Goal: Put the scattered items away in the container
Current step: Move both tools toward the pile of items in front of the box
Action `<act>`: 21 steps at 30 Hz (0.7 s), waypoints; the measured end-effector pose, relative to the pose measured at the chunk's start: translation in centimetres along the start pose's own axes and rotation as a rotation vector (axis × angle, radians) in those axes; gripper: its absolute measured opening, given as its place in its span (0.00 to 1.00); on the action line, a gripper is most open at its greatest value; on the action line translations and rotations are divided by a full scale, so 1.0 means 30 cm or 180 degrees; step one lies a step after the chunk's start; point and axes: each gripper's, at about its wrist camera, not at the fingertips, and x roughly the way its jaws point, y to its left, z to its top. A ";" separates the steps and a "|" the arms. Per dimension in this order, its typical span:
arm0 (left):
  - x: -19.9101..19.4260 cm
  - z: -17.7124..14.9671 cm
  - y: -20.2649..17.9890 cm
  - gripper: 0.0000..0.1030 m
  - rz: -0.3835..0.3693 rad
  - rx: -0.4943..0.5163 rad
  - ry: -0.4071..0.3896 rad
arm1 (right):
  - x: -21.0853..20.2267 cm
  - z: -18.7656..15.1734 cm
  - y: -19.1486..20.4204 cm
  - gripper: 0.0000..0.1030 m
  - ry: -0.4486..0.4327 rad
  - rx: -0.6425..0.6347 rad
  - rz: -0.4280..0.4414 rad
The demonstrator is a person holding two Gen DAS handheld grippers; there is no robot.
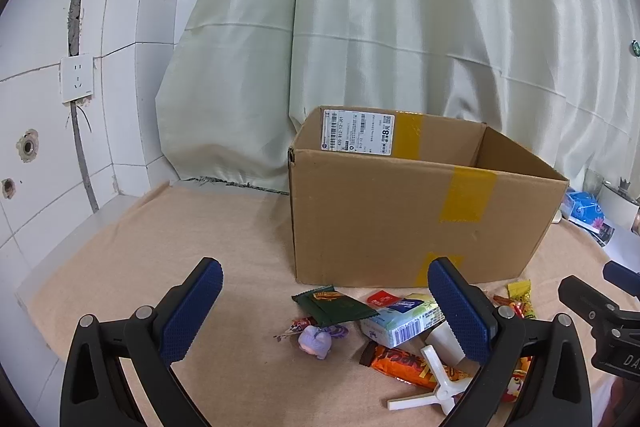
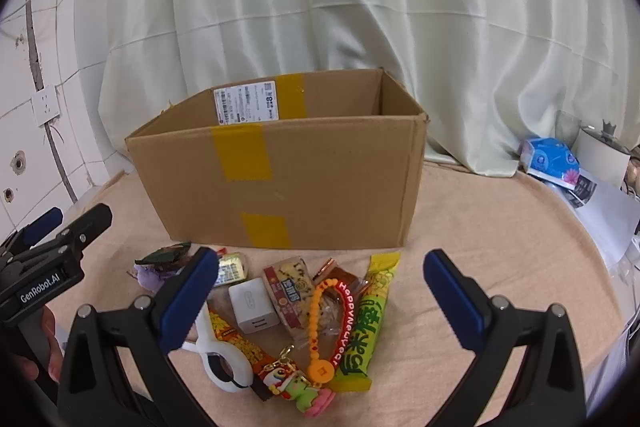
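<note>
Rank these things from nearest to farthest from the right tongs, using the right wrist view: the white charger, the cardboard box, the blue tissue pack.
From the right tongs:
1. White charger: lies on the cloth in the snack pile, just left of centre between the open fingers.
2. Cardboard box: stands behind the pile, straight ahead.
3. Blue tissue pack: far right, beside the curtain.

Matt brown cardboard box (image 2: 280, 183) patched with glossy yellow tape (image 2: 244, 155), a soft beige cloth (image 1: 180, 247) over the desk, shiny foil snack wrappers (image 2: 362, 323), a smooth white plastic charger (image 2: 252, 305), glazed white wall tiles (image 1: 36, 7) behind.
</note>
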 end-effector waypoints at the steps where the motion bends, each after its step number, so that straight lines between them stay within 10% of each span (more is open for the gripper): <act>1: 0.001 -0.001 0.001 1.00 0.0004 -0.0002 0.0002 | -0.001 -0.001 -0.001 1.00 0.0001 -0.0004 0.0004; 21: 0.058 -0.061 0.002 1.00 -0.0019 0.0197 0.0159 | 0.020 -0.007 -0.029 1.00 0.0017 0.0112 0.0135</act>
